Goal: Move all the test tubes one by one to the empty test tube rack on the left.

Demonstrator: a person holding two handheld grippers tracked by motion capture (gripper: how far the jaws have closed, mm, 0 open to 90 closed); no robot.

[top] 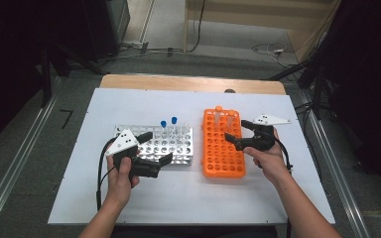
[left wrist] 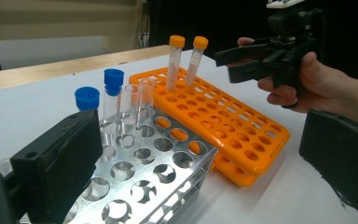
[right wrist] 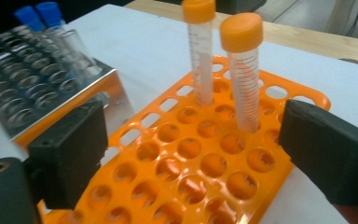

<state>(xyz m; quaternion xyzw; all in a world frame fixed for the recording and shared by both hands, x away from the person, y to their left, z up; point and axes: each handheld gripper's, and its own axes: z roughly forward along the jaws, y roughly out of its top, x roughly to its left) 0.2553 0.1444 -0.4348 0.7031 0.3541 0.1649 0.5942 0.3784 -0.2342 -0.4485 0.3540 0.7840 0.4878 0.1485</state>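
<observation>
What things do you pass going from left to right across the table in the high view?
Left tool → silver rack with two blue-capped tubes → orange rack → right tool.

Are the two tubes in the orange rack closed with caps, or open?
Closed: both tubes carry orange caps, standing upright in the orange rack.

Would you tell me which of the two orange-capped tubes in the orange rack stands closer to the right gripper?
The wider-looking orange-capped tube on the right in the right gripper view; the other tube stands a row farther back, to its left.
</observation>
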